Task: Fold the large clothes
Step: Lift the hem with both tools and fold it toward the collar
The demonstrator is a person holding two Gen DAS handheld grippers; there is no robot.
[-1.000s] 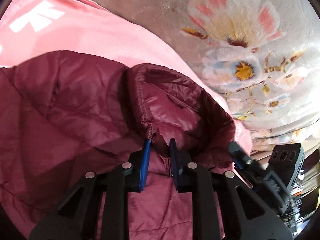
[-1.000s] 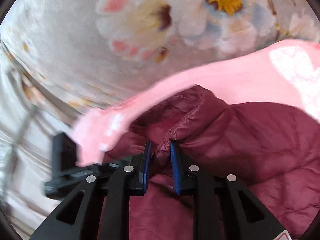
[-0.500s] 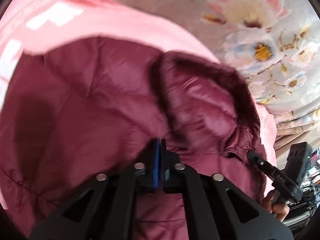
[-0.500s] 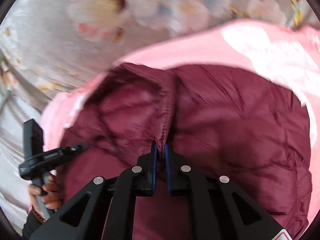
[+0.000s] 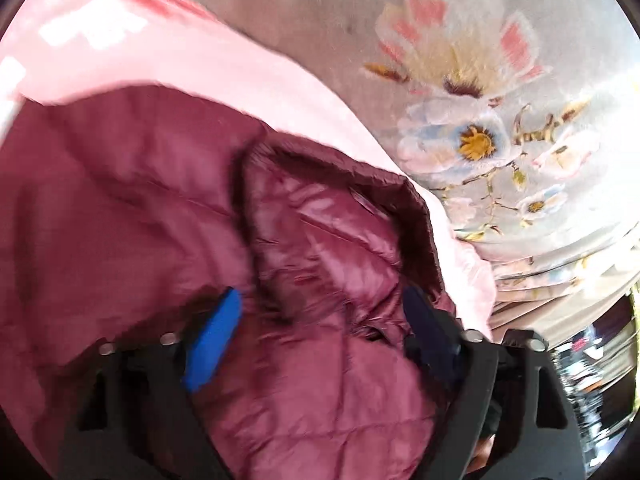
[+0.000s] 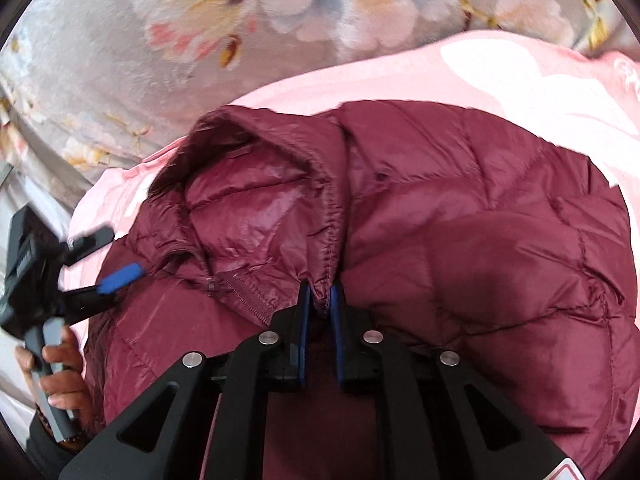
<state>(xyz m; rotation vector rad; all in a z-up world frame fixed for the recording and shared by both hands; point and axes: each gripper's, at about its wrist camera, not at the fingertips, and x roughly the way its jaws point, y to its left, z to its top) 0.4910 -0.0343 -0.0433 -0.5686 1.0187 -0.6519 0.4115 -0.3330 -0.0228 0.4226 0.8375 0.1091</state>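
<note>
A maroon quilted puffer jacket (image 5: 132,208) lies on a pink cloth (image 5: 224,60), its hood (image 5: 336,236) at the right in the left wrist view. My left gripper (image 5: 320,320) is open, its blue pads spread wide over the hood's base. It also shows at the far left of the right wrist view (image 6: 100,264), open. In the right wrist view the jacket (image 6: 480,248) fills the middle, and my right gripper (image 6: 319,300) is shut on the hood's seamed edge (image 6: 330,216) beside the zipper (image 6: 240,284).
A grey floral blanket (image 5: 460,92) covers the surface beyond the pink cloth, and shows in the right wrist view (image 6: 240,12). The pink cloth (image 6: 460,72) has white print. The person's hand (image 6: 60,364) holds the left gripper's handle at the lower left.
My left gripper has opened wide and let go of the jacket it pinched half a second ago. My right gripper stays shut on the hood edge. The hood has settled flatter.
</note>
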